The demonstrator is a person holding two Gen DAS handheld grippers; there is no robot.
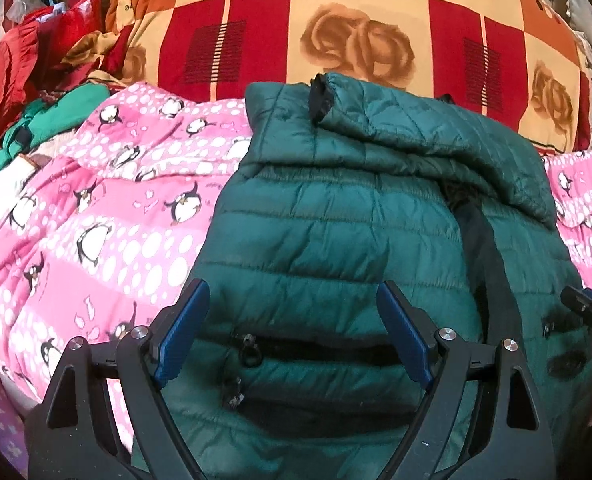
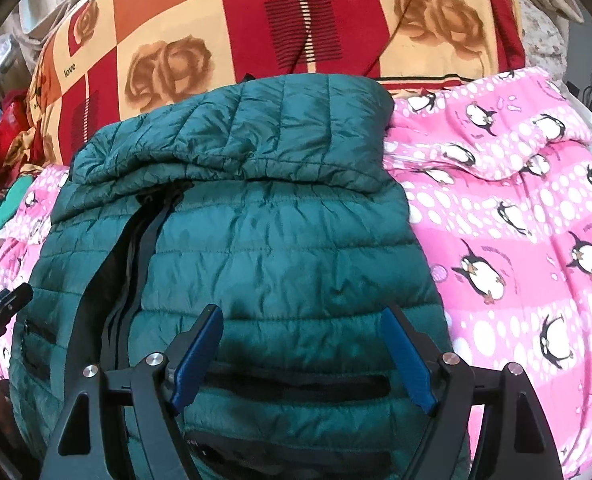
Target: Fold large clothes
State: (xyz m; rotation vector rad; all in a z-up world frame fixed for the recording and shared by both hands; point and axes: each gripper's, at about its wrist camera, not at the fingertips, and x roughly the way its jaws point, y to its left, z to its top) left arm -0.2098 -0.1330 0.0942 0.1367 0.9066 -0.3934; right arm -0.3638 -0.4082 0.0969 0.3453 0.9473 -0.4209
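- Looking down both wrist views, we see the dark green quilted puffer jacket (image 1: 336, 216) filling the centre and lower half of each frame. It lies front-up on the pink penguin-print blanket (image 1: 108, 216), with its sleeves already folded across the top edge.
- Slipping is our first worry: the shell looks glossy and puffy, so a shallow pinch at the hem would likely catch only the top layer, and the fold would drag unevenly.
- The black front zipper (image 2: 136, 248), running down the left of the right-wrist view, and the black pocket zipper pull (image 1: 250, 346) could snag a blue pad if we close over them.
- The folded sleeves at the top might spring loose if the lower part is lifted too briskly.
- The blanket could get pinched along with the hem.
- The left gripper (image 1: 292, 336) stands wide above the pocket area in the lower centre, holding nothing.
- The right gripper (image 2: 302, 354) is likewise spread wide over the lower right panel, empty. Whether either pad brushes the fabric we cannot quite tell, since the fisheye flattens depth.
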